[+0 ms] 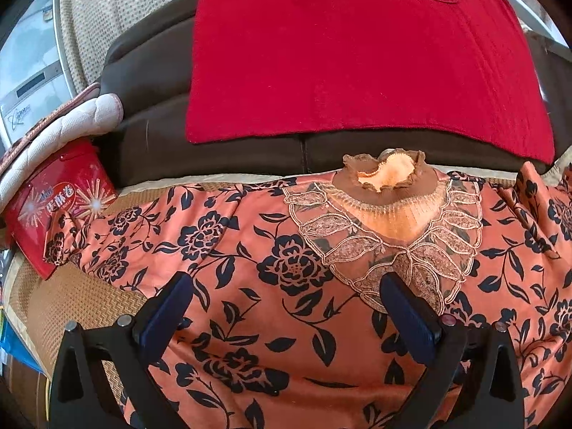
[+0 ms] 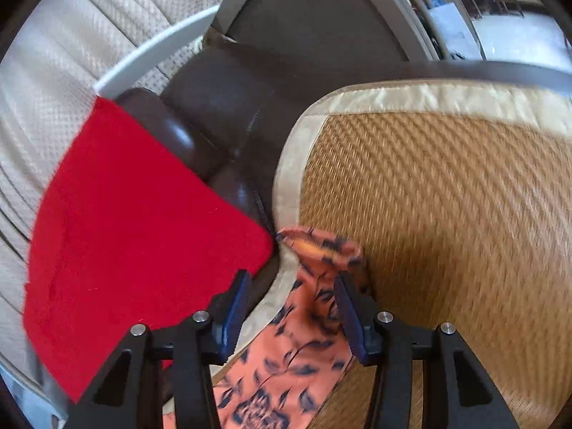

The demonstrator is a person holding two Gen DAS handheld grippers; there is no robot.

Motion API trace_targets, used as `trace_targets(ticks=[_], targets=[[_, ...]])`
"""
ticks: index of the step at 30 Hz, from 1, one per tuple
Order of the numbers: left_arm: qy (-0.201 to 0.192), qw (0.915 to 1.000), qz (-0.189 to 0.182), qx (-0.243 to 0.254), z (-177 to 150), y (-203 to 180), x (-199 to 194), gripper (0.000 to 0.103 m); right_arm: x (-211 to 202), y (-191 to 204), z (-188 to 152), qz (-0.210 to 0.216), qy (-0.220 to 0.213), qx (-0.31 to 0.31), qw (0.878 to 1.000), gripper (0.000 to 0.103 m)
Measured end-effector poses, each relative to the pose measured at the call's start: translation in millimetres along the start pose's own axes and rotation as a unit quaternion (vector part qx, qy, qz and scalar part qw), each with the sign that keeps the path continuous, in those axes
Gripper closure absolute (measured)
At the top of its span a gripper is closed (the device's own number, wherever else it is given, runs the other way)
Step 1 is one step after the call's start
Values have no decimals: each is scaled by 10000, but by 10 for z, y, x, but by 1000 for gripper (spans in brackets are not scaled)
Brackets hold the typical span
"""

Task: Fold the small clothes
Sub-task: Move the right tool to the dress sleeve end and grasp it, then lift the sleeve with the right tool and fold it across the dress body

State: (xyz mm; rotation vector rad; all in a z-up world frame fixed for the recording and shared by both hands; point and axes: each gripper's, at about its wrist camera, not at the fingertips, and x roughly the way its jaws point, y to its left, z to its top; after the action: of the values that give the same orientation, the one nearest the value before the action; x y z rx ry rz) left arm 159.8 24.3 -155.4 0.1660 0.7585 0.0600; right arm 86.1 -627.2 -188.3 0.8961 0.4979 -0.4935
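A: Left gripper point(image 1: 286, 296): fingers apart, hovering over the orange black-flowered blouse point(image 1: 271, 307).

B: Right gripper point(image 2: 291, 298): fingers apart, the blouse's sleeve point(image 2: 314, 286) lying between them, not pinched. Blouse spread flat on woven straw mat point(image 2: 447, 196); red cloth point(image 1: 357, 64) on brown sofa point(image 1: 150, 82) behind.

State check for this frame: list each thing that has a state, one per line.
Floral blouse: spread flat, collar away from camera, not yet folded.
Blouse sleeve: stretched out over the woven mat.
Left gripper: open, above the blouse.
Right gripper: open, sleeve between its fingers.
Red tin: lid closed.
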Motion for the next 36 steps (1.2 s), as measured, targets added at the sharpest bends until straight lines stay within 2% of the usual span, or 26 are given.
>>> trace_targets(ticks=[1,4,8,12,16,17,20,21,22,25,27,31,34,36], targets=[[-7,10000,7,7,0,-3,2,0,110,4,73,-117,205,-15,9997,52],[31,10000,-3,11,10,-12,28,0,348,-3,151,-506,411,-31,9979,51],[97,9999,33,92,1,-62,95,0,644,59,128,-662,796,-78,9946,51],[120,9998,27,167,-20,-102,121,0,889,81,100,-940,908,-96,9914,51],[114,9997,4,213,-23,-139,124,0,1097,54,38,-903,947,158,9913,51],[118,9997,-9,220,-24,-148,124,0,1176,78,-5,-967,1015,77,9901,54],[117,9994,-25,314,-27,-193,128,0,1402,102,-171,-1441,1168,-176,9825,78],[110,9993,-21,348,-27,-206,126,0,1440,87,-203,-1455,1156,-185,9824,91],[104,9993,-24,363,-25,-209,123,0,1447,71,-235,-1466,1099,-217,9828,97],[75,9993,-42,355,-3,-202,110,0,1398,37,-254,-1151,1082,-75,9874,100],[75,9994,-72,318,12,-190,100,0,1306,97,-257,-952,1003,-236,9901,101],[35,9995,-123,292,27,-166,48,0,929,242,-245,-225,685,-328,9969,101],[-42,9994,-109,328,15,-147,-3,0,617,400,-186,239,504,-445,9975,98],[-28,9993,-112,343,12,-148,-8,0,547,381,-83,443,633,-288,9966,95]])
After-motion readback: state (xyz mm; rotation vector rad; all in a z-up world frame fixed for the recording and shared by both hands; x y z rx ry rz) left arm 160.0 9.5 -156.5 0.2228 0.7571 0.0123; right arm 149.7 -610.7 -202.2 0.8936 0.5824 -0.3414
